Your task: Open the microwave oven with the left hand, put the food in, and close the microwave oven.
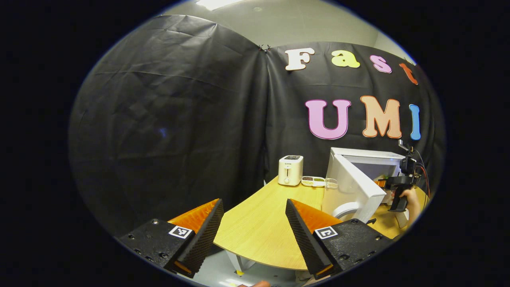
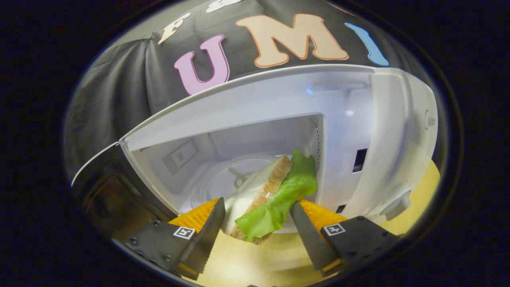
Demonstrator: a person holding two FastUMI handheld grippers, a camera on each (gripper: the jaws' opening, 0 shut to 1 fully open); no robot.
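Right gripper (image 2: 255, 219) clamped on one sandwich (image 2: 267, 195), lettuce hanging right, at the mouth of one microwave (image 2: 358, 119), door (image 2: 99, 175) swung open at left. Left gripper (image 1: 253, 223) spread wide, holding nothing, over table (image 1: 259, 227). Farther: one toaster (image 1: 290, 170), one tray (image 1: 314, 181).

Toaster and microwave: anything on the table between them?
Yes: in the left gripper view a small divided tray sits on the table between the toaster and the microwave's open door.

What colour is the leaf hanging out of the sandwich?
Bright green; the lettuce leaf in the sandwich shows best in the right gripper view.
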